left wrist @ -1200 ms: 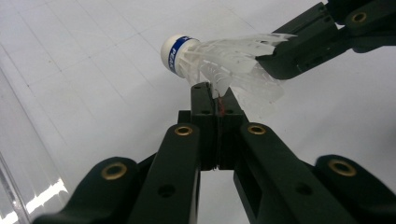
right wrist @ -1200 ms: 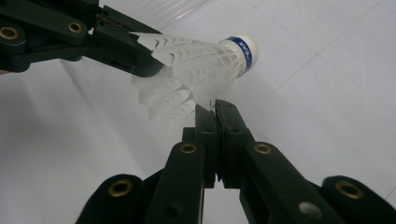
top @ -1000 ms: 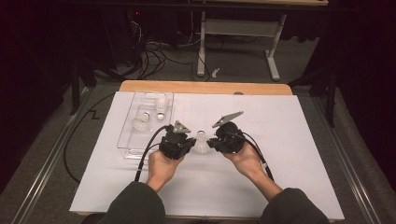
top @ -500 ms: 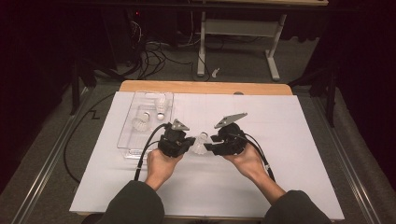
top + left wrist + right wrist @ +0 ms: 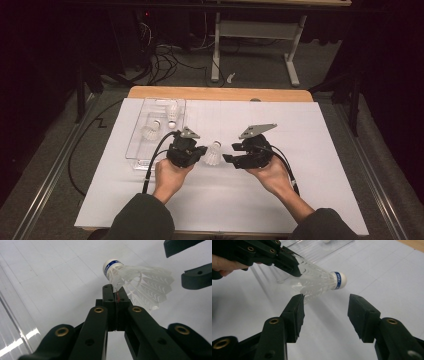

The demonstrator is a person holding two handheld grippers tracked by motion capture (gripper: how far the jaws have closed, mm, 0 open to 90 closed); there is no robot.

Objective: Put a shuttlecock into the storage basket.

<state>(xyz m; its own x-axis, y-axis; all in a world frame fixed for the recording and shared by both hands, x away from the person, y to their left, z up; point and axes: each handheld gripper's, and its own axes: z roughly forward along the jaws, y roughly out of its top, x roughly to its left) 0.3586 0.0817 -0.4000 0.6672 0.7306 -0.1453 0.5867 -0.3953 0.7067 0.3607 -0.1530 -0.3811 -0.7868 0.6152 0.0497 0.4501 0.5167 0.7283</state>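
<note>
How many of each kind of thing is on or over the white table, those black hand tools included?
Shuttlecocks: 3, one pinched by the left gripper, two in the tray
Clear plastic trays: 1
Black grippers: 2, the left one and the right gripper, whose jaws have just been opening, nothing pressed between them
Total: 6

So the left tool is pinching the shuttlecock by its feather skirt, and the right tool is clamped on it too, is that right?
Not quite. The left tool does pinch the shuttlecock by its feather skirt, but the right tool is not clamped on it: its jaws have just been opening and stand apart, as the right gripper view shows.
</note>
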